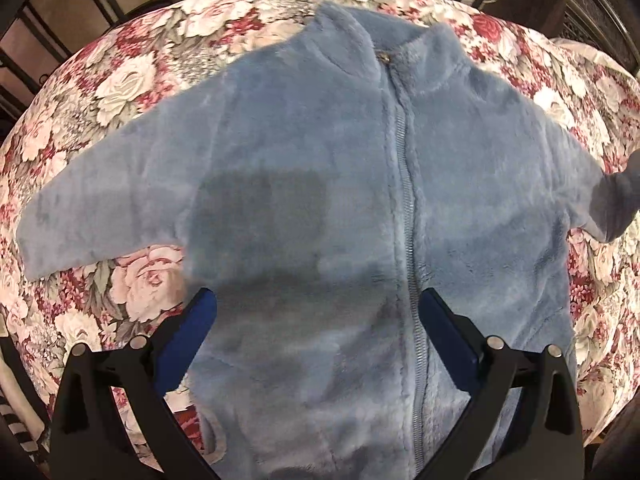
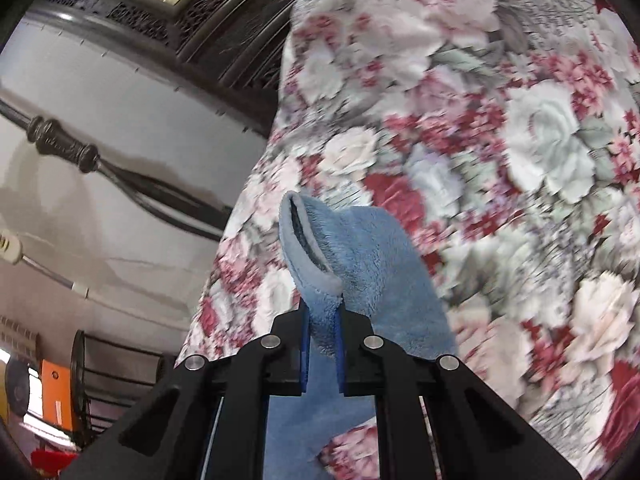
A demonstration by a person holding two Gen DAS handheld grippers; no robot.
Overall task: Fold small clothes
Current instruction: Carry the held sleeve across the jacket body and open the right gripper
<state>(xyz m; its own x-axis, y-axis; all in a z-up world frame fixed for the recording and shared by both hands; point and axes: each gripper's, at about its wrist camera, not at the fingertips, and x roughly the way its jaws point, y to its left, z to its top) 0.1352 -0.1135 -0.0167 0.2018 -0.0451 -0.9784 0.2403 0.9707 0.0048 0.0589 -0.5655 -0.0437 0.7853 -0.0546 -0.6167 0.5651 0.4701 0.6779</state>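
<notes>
A small blue fleece jacket [image 1: 320, 168] with a front zip lies spread on the flowered tablecloth [image 1: 132, 80], collar at the far side, both sleeves out. My left gripper [image 1: 318, 308] hangs open above its lower front, holding nothing; its shadow falls on the fleece. The right sleeve's end [image 1: 616, 204] is lifted off the table at the frame's right edge. In the right wrist view my right gripper [image 2: 323, 312] is shut on that sleeve's cuff [image 2: 320, 248], whose opening stands up past the blue pads [image 2: 341, 344].
The round table's cloth hangs over its edge [image 2: 256, 184]. Dark metal chair backs [image 1: 48, 32] stand behind the table. A white wall with a dark rail [image 2: 80, 152] and an orange box [image 2: 54, 392] lie to the left in the right wrist view.
</notes>
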